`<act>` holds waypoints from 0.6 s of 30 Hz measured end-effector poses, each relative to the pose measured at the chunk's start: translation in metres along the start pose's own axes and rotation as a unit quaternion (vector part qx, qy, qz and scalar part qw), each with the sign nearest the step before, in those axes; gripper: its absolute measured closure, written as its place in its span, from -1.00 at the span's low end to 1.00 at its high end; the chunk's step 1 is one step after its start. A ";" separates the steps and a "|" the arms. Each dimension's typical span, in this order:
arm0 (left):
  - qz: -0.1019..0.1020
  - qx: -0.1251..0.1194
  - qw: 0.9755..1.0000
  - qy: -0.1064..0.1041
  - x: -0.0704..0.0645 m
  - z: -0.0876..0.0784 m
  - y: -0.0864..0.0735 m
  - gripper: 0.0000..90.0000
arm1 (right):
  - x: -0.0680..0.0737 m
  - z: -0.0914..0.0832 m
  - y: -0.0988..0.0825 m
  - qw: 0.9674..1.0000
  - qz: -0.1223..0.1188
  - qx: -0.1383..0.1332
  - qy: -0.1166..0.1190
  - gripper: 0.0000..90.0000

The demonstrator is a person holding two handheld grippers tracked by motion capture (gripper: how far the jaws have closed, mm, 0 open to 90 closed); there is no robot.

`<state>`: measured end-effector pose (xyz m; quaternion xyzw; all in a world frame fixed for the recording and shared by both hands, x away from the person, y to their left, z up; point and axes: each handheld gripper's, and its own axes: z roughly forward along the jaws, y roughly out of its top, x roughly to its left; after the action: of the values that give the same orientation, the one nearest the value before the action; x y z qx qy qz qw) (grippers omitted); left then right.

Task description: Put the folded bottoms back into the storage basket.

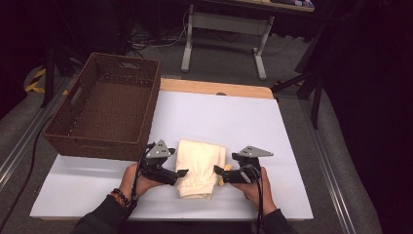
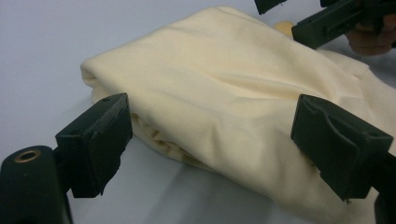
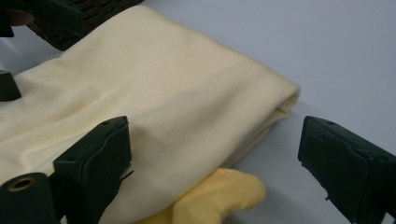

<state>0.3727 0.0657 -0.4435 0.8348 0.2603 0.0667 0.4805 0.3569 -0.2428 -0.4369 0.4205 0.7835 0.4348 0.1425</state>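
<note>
We count one folded cream cloth [image 1: 200, 166], one brown wicker basket [image 1: 104, 109], and two grippers [image 1: 181, 172] [image 1: 218, 170].

The cloth [image 1: 199, 168] lies folded on the table [image 1: 243, 122], near its front edge and about midway across. The basket [image 1: 104, 105] stands on the table's far left part, behind and left of the cloth. The left gripper [image 1: 181, 172] sits at the cloth's left edge, the right gripper [image 1: 217, 170] at its right edge, the cloth between them
</note>
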 end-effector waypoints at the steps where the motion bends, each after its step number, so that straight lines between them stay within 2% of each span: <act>1: -0.012 0.003 1.000 0.000 0.002 0.004 -0.001 -0.69 | 0.000 0.002 0.000 1.000 0.003 0.001 0.001 -0.78; 4: -0.050 0.013 0.999 -0.008 0.008 0.013 -0.003 -0.69 | 0.003 0.010 0.000 1.000 0.013 0.006 0.005 -0.77; 6: -0.063 0.022 0.998 -0.010 0.010 0.018 -0.005 -0.69 | 0.004 0.017 0.000 1.000 0.020 0.016 0.008 -0.77; 9: -0.092 0.039 0.995 -0.028 0.013 0.026 -0.007 -0.66 | 0.006 0.026 -0.001 0.999 0.033 0.038 0.021 -0.73; 12: -0.102 0.053 0.993 -0.032 0.014 0.029 -0.006 -0.61 | 0.006 0.033 -0.003 0.997 0.044 0.053 0.028 -0.73; 13: -0.111 0.059 0.991 -0.036 0.014 0.030 -0.006 -0.58 | 0.006 0.033 -0.002 0.997 0.042 0.055 0.027 -0.72; 15: -0.117 0.062 0.990 -0.040 0.013 0.030 -0.005 -0.54 | 0.007 0.035 -0.002 0.997 0.040 0.057 0.026 -0.70; 16: -0.107 0.061 0.992 -0.036 0.014 0.031 -0.005 -0.49 | 0.007 0.035 -0.001 0.997 0.038 0.058 0.024 -0.69; 18: -0.112 0.066 0.991 -0.040 0.012 0.031 -0.005 -0.41 | 0.010 0.036 -0.001 0.997 0.037 0.058 0.019 -0.64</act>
<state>0.3926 0.0500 -0.4654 0.8320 0.3367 -0.0386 0.4392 0.3717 -0.2154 -0.4572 0.4483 0.7938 0.4015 0.0873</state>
